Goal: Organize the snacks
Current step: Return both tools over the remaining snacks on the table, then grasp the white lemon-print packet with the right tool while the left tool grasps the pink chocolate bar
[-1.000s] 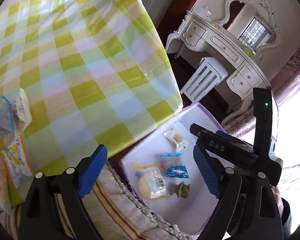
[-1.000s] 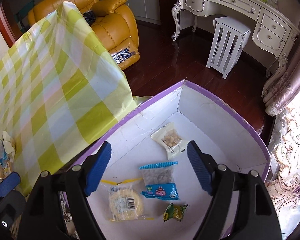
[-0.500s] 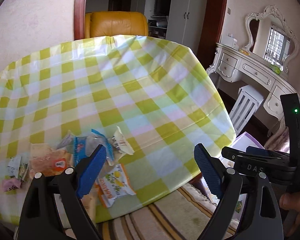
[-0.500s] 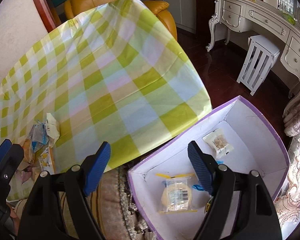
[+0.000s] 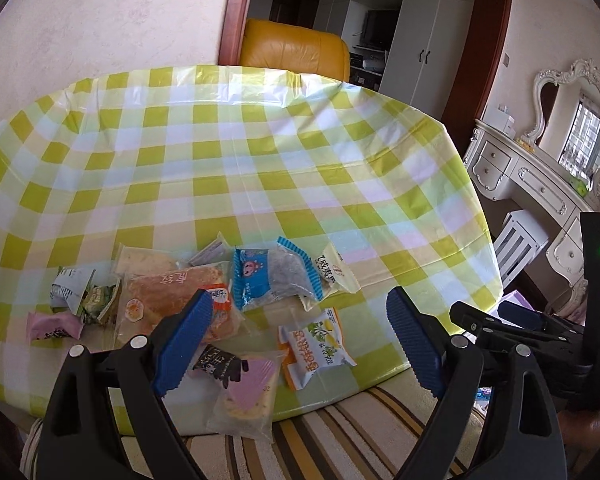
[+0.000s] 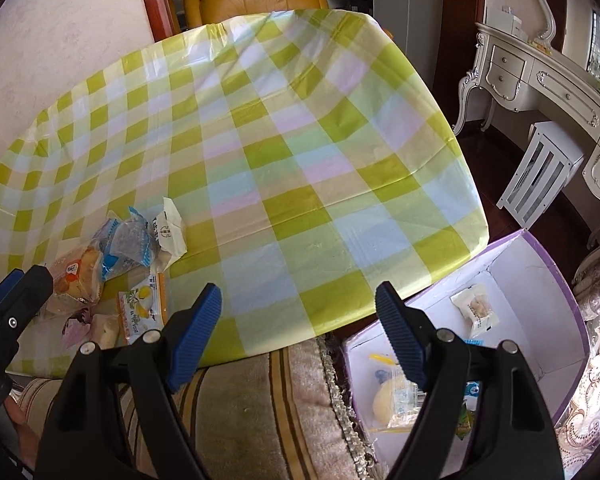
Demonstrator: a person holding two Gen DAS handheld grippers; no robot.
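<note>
The left gripper [image 5: 296, 340] hangs over the near edge of the surface [image 5: 260, 168], which wears a yellow-green check cloth; its jaws stand wide apart and hold nothing. Below them lies the snack pile [image 5: 204, 300]. A blue packet [image 5: 268, 280] with a pink cartoon face sits at the pile's far side, touching a cream packet [image 5: 334, 274] printed with dark Chinese characters too small to read. Nearer the edge lies an orange-and-white lemon packet [image 5: 316, 344], bearing Chinese writing and a number beginning "202". A clear bag [image 5: 248, 392] with a pink disc and a black label overhangs the edge. To the left are a large orange bread bag [image 5: 168, 296], a pink packet [image 5: 52, 326] and a crumpled green-white wrapper [image 5: 84, 292].

The right gripper [image 6: 298, 332] hovers over a striped rug [image 6: 260, 400] between the surface and a white box [image 6: 556, 320] with purple rim, jaws likewise wide apart and empty. In the box lie a small white packet [image 6: 476, 308], a clear bag with a round yellow cake [image 6: 392, 400] and a green packet [image 6: 465, 420], partly hidden behind the gripper. An ornate white dresser [image 6: 540, 76] stands beyond.
</note>
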